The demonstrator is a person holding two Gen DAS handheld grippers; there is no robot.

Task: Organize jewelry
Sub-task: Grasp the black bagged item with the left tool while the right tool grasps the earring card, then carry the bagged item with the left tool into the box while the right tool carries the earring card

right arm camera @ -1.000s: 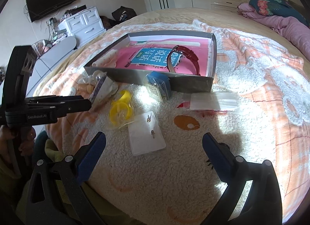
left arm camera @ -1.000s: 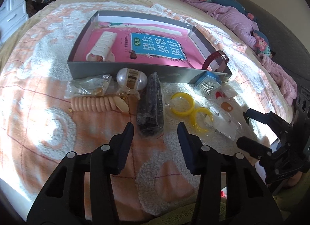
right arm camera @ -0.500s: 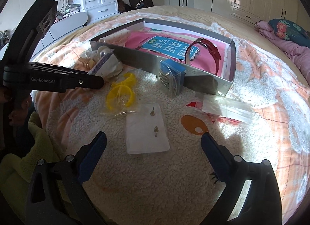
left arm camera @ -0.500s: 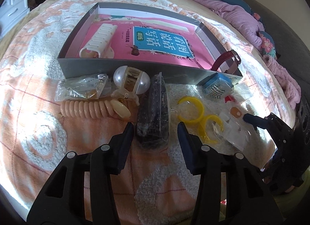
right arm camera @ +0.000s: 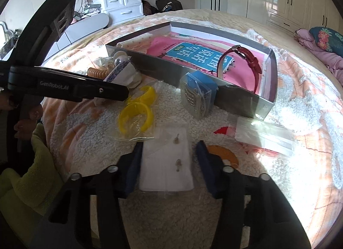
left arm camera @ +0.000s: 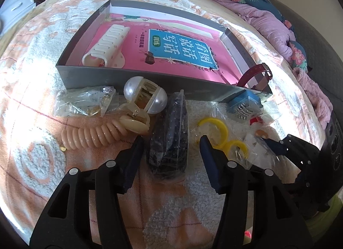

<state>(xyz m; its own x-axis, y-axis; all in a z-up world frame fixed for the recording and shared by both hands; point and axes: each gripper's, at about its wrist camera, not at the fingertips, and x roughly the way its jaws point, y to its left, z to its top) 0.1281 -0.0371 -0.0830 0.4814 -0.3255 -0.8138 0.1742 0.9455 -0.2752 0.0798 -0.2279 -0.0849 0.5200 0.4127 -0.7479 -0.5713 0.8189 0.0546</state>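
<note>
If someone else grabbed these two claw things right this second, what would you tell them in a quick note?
Left gripper: open, straddling the dark beaded bag, not yet closed on it.
Right gripper: open, around the white earring card.
In the grey box so far: cream hair clip and red watch.
Left on the blanket: pearl claw clip, peach coil tie, yellow hoops, blue stud box, two clear bags.

Watch (right arm camera: pixel 248 64) in box (right arm camera: pixel 193 77), hoops (right arm camera: pixel 137 112) before it.
</note>
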